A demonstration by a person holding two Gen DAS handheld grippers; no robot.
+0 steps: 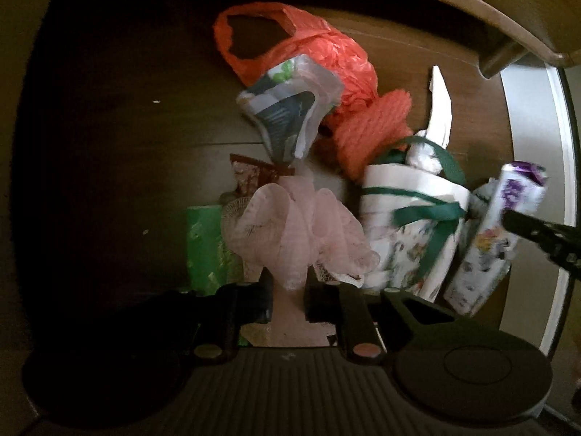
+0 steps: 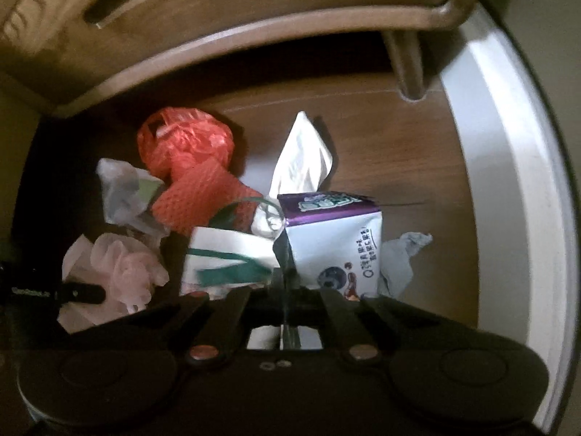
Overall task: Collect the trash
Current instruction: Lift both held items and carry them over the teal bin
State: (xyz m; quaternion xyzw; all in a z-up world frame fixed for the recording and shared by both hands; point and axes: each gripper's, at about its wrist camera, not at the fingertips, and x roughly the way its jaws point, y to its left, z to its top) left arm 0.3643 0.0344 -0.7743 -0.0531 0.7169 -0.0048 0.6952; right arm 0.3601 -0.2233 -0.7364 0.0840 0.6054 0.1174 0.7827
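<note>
A heap of trash lies on the dark wood floor. My left gripper (image 1: 288,296) is shut on a pink mesh bath puff (image 1: 290,232), which also shows in the right wrist view (image 2: 120,272). My right gripper (image 2: 287,290) is shut on the edge of a white and purple snack pouch (image 2: 334,239), seen from the left wrist at the right (image 1: 497,232). Between them lies a white paper bag with green ribbon (image 1: 410,225) (image 2: 228,258). Behind are an orange plastic bag (image 1: 319,51) (image 2: 185,138), orange mesh netting (image 1: 370,134) and a white tissue (image 2: 305,160).
A green packet (image 1: 207,250) and a grey-blue wrapper (image 1: 290,109) lie by the puff. A crumpled grey wrapper (image 2: 403,258) lies right of the pouch. A wooden furniture edge (image 2: 218,47) with a leg (image 2: 408,69) overhangs behind. A white baseboard (image 2: 508,181) runs along the right.
</note>
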